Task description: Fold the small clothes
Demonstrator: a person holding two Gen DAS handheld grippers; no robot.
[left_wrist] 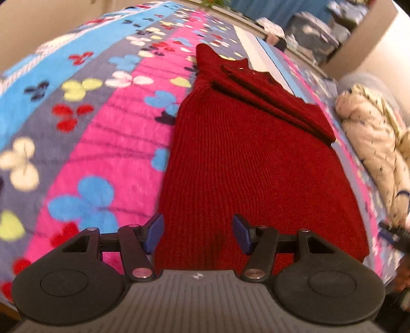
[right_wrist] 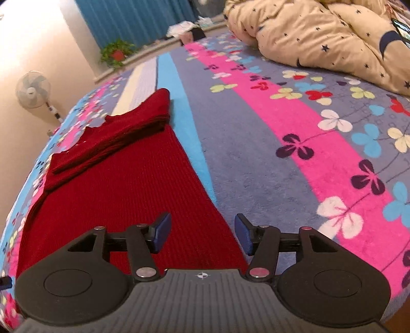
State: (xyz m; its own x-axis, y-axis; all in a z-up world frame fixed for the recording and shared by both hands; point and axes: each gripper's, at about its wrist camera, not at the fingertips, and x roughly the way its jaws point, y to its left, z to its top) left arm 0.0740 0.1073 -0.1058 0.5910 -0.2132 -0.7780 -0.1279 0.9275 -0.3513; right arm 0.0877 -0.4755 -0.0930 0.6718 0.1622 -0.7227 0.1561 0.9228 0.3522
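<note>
A dark red knitted sweater [left_wrist: 246,164] lies flat on the flowered bedspread [left_wrist: 107,133], its sleeves folded across the far part of its body. My left gripper [left_wrist: 197,234] is open and empty, above the near left corner of the sweater's hem. In the right wrist view the sweater [right_wrist: 123,184] lies left of centre, its folded sleeves [right_wrist: 120,133] at the far end. My right gripper [right_wrist: 202,234] is open and empty, over the sweater's near right edge.
A cream quilt with stars [right_wrist: 320,33] is heaped at the far right of the bed; it also shows in the left wrist view [left_wrist: 374,143]. A standing fan [right_wrist: 33,89], a potted plant [right_wrist: 116,52] and blue curtains [right_wrist: 138,18] stand beyond the bed.
</note>
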